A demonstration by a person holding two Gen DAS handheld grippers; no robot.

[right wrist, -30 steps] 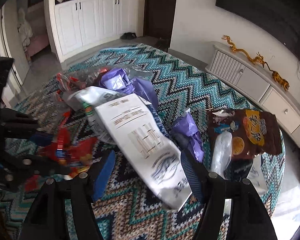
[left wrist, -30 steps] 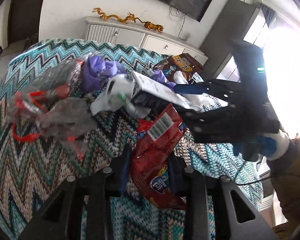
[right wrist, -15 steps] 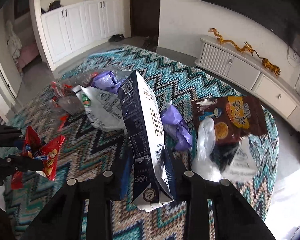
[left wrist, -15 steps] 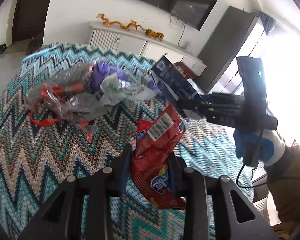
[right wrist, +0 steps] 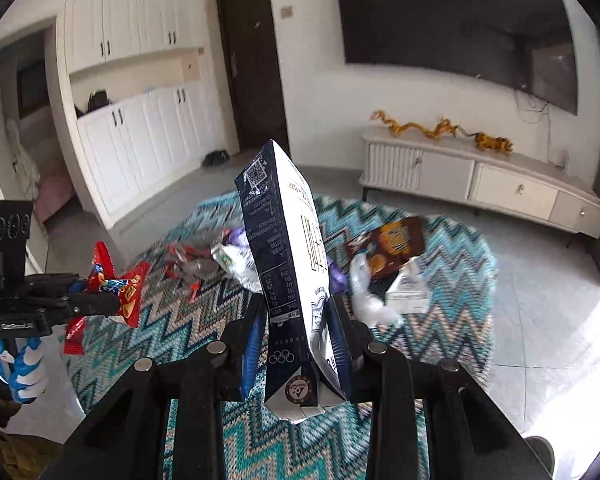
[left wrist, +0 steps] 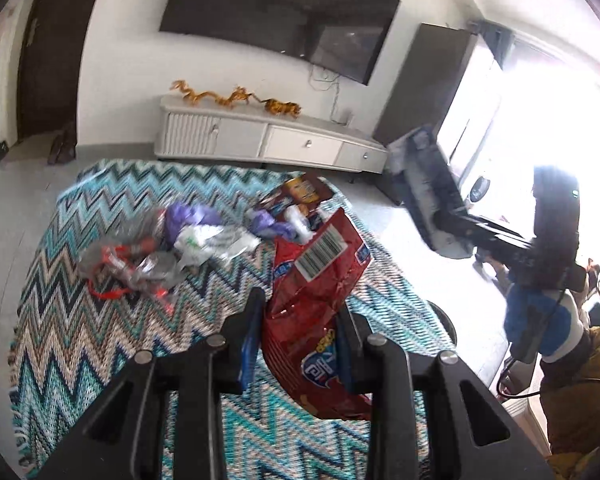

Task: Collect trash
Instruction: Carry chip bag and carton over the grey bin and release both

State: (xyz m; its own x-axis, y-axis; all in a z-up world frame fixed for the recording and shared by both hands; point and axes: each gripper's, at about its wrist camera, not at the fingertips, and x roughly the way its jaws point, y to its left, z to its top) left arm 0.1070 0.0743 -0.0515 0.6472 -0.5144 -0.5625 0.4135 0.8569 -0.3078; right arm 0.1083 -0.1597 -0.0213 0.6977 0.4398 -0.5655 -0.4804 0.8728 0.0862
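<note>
My left gripper (left wrist: pixel 298 334) is shut on a crumpled red snack bag (left wrist: pixel 316 300), held up above the zigzag rug (left wrist: pixel 84 332). My right gripper (right wrist: pixel 298 330) is shut on a flattened navy and white milk carton (right wrist: pixel 288 264), lifted clear of the rug (right wrist: pixel 452 320). In the left wrist view the right gripper (left wrist: pixel 440 220) and its carton (left wrist: pixel 424 184) hang at the right over the floor. From the right wrist view the left gripper (right wrist: pixel 112 302) with the red bag (right wrist: pixel 116 284) shows at the left. Trash still lies on the rug: purple plastic (left wrist: pixel 188 220), clear wrappers (left wrist: pixel 140 268), a brown cookie bag (right wrist: pixel 396 244).
A white low cabinet (left wrist: pixel 268 144) with golden dragon ornaments (left wrist: pixel 232 96) stands against the far wall under a dark television (left wrist: pixel 280 12). White cupboards (right wrist: pixel 140 128) and a dark door (right wrist: pixel 252 68) lie beyond the rug. A person's gloved hand (left wrist: pixel 540 328) holds the right gripper.
The right gripper closed on the milk carton and lifted it off the rug toward the right. The left gripper rose with the red bag, so the rug now sits lower and farther away.
</note>
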